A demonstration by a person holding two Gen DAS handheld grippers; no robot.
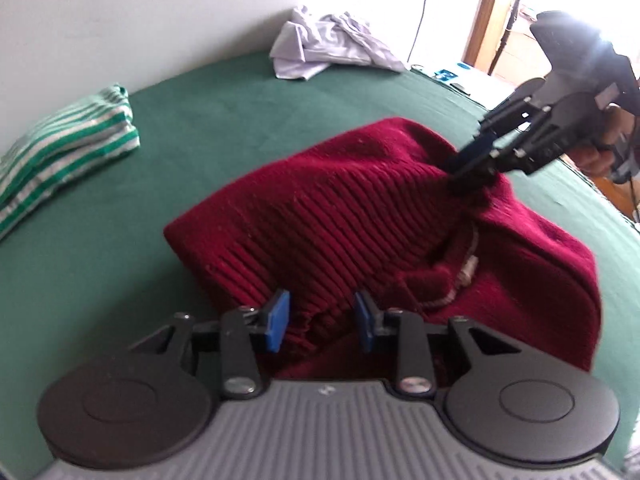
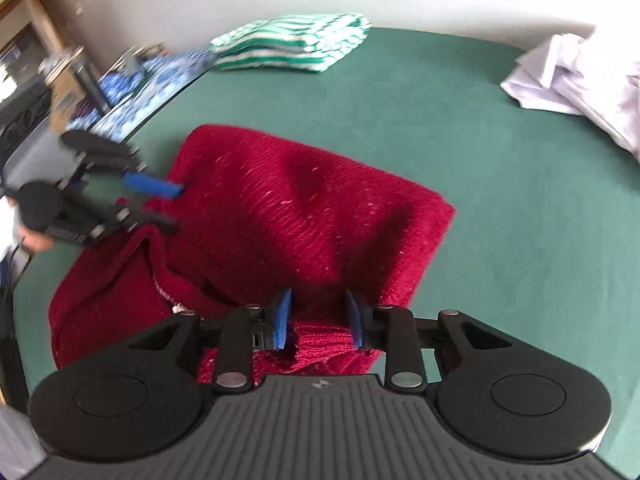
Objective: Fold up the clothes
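No brand name or readable writing shows anywhere; the only mark is a small star-like emblem on each gripper's ribbed grey housing. In the left wrist view, the left gripper (image 1: 320, 322) has its blue-padded fingers spread apart, straddling the ribbed hem of a dark red knitted sweater (image 1: 352, 216) without pinching it. The sweater lies bunched in the middle of a green cloth-covered surface (image 1: 200, 128), its knit in chunky ridges, with a pale drawstring (image 1: 466, 270) trailing across a fold. Across the garment, the right gripper (image 1: 474, 168) presses its tips into the raised far edge of the knit; from here I cannot tell how far apart they stand. A folded green-and-white striped garment (image 1: 68, 136) sits at the left edge, a crumpled pale lilac garment (image 1: 328, 46) by the white wall, and a bright wood-framed window (image 1: 492, 12) glares at the right. In the right wrist view, the right gripper (image 2: 318, 320) has its fingers parted with a band of red knit lying between the blue pads, not squeezed. The left gripper (image 2: 160, 204), blurred, reaches in from the left with its fingers wide at the sweater's (image 2: 304, 208) edge. The striped garment (image 2: 296, 46) lies by the wall, the lilac one (image 2: 580, 84) at the right, and a blue patterned fabric (image 2: 156, 80) drapes beyond the green surface (image 2: 500, 200).
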